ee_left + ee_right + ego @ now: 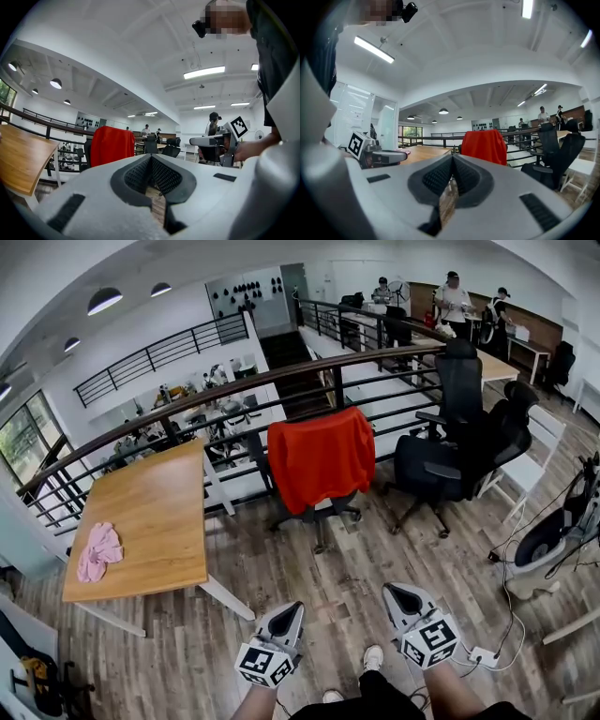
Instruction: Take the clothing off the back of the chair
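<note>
A red garment (322, 458) hangs over the back of an office chair (319, 517) by the railing, well ahead of me. It also shows in the left gripper view as the red garment (112, 145) and in the right gripper view as the red garment (485, 146). My left gripper (291, 613) and right gripper (398, 596) are low and near me, far short of the chair. Both point level toward it. Each is shut with nothing between its pads.
A wooden table (150, 521) with a pink cloth (99, 550) stands at the left. Black office chairs (459, 442) are to the right of the red one. A metal railing (281, 381) runs behind. Cables and a power strip (483, 655) lie on the floor at right. Several people stand far back.
</note>
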`<state>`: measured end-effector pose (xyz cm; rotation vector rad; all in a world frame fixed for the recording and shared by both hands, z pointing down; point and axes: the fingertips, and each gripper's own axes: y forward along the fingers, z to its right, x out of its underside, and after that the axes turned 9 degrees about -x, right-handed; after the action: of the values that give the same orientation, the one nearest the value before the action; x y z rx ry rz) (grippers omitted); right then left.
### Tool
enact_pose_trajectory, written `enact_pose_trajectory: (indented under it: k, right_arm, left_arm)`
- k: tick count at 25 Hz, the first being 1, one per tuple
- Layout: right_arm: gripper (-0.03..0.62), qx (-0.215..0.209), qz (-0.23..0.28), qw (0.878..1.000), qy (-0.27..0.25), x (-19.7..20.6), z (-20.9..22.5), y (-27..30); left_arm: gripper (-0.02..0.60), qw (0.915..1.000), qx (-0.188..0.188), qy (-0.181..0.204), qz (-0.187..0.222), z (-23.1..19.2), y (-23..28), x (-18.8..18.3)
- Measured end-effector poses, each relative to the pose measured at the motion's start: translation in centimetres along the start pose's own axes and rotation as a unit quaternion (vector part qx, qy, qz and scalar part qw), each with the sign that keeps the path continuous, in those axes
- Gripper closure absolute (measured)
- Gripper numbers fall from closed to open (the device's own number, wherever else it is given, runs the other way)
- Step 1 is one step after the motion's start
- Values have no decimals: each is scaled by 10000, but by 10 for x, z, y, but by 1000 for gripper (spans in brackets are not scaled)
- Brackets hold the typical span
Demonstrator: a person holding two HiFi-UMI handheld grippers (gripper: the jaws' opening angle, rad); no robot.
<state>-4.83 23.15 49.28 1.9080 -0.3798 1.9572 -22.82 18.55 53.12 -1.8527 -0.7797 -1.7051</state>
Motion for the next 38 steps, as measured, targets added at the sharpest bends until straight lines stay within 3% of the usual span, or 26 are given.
enact_pose_trajectory:
  k: [9,19,23,30,38]
  right_arm:
    - [589,-36,-37,10000,8,0,79,37]
    - [589,-316,-58,9995,-55,-8,153,68]
    - [589,-461,-45,9989,-70,-8,173,75]
    - [589,-776,137,9969,39,-18,204,97]
    - [589,-1190,84,9928,89,-15,211,133]
  left_arm:
    - [566,9999,12,113,-95,-10,86,-1]
    - [566,9995,-234,53,-211,-16,163,-9]
    - [566,9990,-337,130,-262,-15,183,-6]
    - [566,9948,-840,421,-389,-28,207,-9]
    - [566,9939,-942,408,-412,-40,227,-8]
